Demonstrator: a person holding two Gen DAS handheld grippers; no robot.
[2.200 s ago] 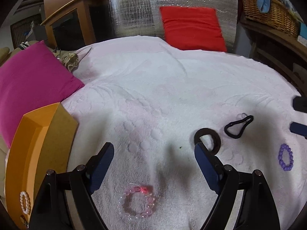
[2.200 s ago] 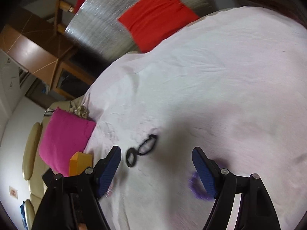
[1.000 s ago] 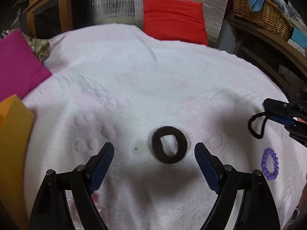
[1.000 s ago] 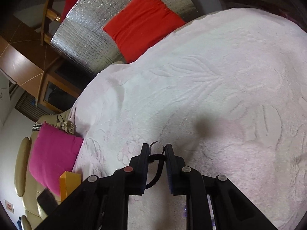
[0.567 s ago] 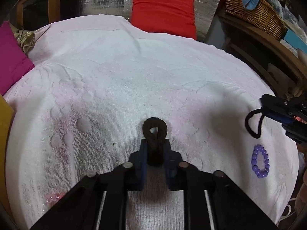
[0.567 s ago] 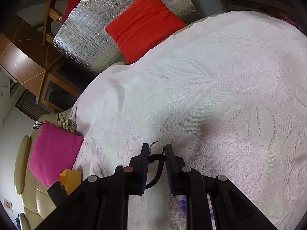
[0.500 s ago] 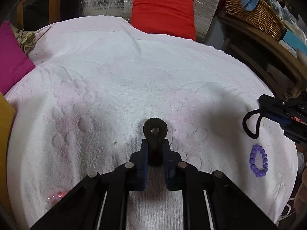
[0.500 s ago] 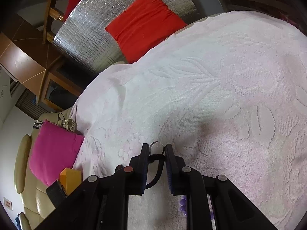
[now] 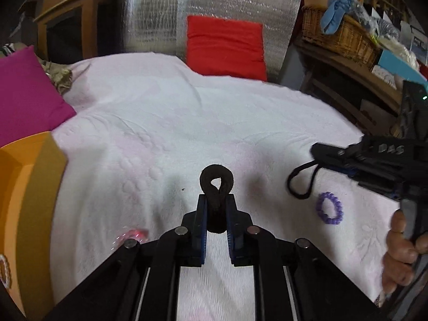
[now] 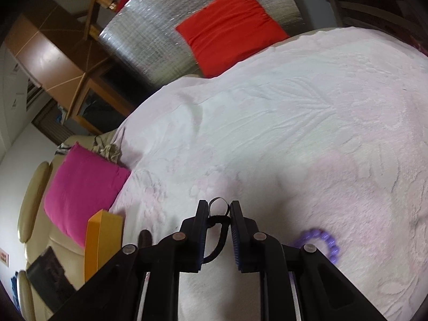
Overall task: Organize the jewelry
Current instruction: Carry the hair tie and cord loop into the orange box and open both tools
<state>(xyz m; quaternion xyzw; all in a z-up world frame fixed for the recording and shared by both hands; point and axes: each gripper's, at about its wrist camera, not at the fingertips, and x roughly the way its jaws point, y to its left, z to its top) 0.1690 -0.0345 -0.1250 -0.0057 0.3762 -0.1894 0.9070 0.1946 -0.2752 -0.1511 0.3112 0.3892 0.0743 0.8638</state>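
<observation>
Black elastic fills both grips: the left gripper is clamped on a thick hair tie, the right gripper on a thin cord loop, above the bed. Each should travel level to the orange box, releasing only inside.

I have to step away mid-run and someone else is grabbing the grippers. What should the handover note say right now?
Left gripper: shut on the thick dark hair tie, held above the white bedspread.
Right gripper: shut on the thin black hair tie, whose loop hangs below the fingers.
Orange box: at the left edge of the bed beside the magenta pillow; a pearl bracelet is already in it.
Still on the bedspread: purple bead bracelet and pink bead bracelet, partly hidden by the left gripper.
Left to do, probably: carry both hair ties to the box, then fetch the two bracelets.
</observation>
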